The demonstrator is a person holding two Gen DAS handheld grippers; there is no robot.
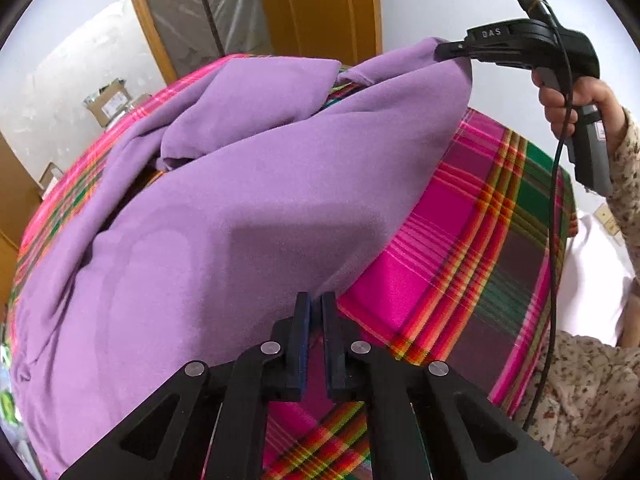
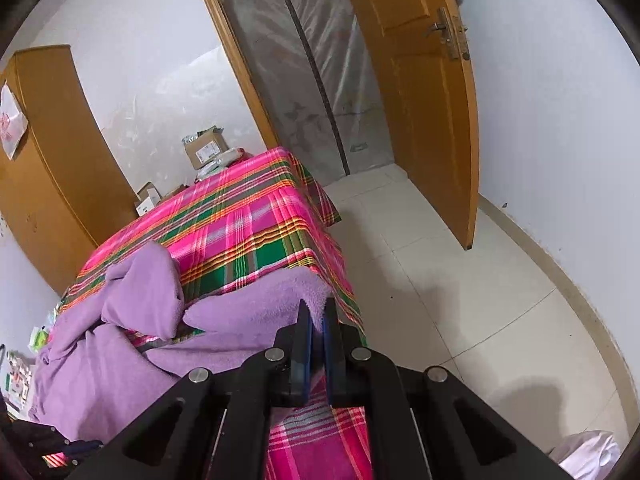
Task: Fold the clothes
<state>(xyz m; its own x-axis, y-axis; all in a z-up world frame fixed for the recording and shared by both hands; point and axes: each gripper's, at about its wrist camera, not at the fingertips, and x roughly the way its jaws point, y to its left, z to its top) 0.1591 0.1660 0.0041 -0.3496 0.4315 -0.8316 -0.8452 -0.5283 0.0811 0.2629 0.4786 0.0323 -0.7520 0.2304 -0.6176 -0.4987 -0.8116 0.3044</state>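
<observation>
the purple garment [image 1: 224, 216] lies spread and rumpled on the plaid-covered table [image 1: 460, 240]; the right gripper [image 1: 452, 50] is clamped on a far corner, lifted clear of the table; the left gripper [image 1: 316, 308] is pinched together at the near hem, apparently on the cloth edge; the step in hand looks like raising one side to fold it over; next both corners likely need carrying across together, kept taut; the held edge runs from near to far.
</observation>
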